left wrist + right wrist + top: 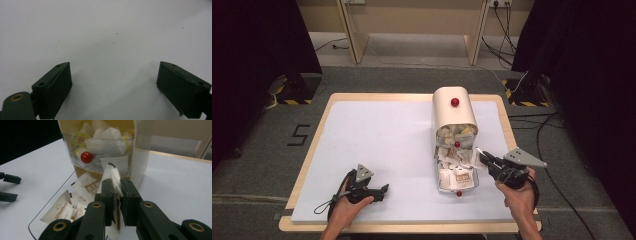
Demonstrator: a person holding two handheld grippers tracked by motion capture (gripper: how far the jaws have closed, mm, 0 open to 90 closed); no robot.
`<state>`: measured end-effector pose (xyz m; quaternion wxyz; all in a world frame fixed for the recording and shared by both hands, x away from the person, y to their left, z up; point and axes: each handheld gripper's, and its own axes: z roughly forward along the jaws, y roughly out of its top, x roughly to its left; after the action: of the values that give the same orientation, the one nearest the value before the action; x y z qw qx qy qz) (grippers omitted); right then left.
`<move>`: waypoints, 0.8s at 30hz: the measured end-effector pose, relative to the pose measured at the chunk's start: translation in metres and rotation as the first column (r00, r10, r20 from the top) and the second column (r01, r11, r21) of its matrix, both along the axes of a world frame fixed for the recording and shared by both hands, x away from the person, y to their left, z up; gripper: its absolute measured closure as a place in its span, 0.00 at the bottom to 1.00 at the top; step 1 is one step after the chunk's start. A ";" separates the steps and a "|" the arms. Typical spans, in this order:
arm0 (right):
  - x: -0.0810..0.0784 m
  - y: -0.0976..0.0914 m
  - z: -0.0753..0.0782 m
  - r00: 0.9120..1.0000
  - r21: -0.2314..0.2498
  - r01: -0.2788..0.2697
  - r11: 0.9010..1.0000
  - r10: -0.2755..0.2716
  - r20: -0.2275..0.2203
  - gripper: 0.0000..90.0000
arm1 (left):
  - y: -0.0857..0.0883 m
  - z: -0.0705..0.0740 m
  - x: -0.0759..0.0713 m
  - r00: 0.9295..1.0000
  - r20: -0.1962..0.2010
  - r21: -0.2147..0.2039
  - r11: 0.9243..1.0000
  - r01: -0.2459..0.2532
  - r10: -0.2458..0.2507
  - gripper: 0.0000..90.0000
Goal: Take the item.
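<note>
A cream cabinet point(451, 111) with red knobs lies on the white table top point(377, 140). Its clear lower drawer point(456, 176) is pulled out toward me and holds several paper sachets point(63, 207). My right gripper point(484, 159) sits just right of that drawer, shut on a white sachet point(111, 171) that sticks up between its jaws point(117, 187). An upper clear drawer with a red knob point(86, 157) is packed with sachets. My left gripper point(384, 192) rests low at the table's near left, open, with bare table between its jaws point(113, 85).
The table's wooden rim point(307, 160) borders the white top. Beyond it stand pale wooden frame legs point(352, 35), with cables point(507, 30) on the floor. Black curtains hang on both sides. The left gripper's jaws point(8, 186) appear at the left edge of the right gripper view.
</note>
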<state>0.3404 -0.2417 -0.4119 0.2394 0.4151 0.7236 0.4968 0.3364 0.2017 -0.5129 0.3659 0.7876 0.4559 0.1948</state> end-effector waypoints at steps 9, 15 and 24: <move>0.006 -0.014 -0.005 0.999 0.004 0.050 0.999 -0.050 -0.005 0.91 | 0.000 0.000 0.000 1.000 0.002 -0.003 1.000 -0.003 0.003 0.13; 0.011 -0.026 -0.012 0.996 -0.002 0.093 0.996 -0.093 -0.018 0.91 | 0.000 0.000 0.000 1.000 0.001 -0.004 1.000 -0.003 0.003 0.13; 0.017 -0.035 -0.021 0.991 0.000 0.129 0.992 -0.129 -0.035 0.91 | 0.000 0.000 0.000 1.000 0.001 -0.004 1.000 -0.003 0.003 0.13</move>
<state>0.3572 -0.2768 -0.4333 0.2580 0.4700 0.6986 0.4738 0.3364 0.2014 -0.5130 0.3674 0.7862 0.4571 0.1949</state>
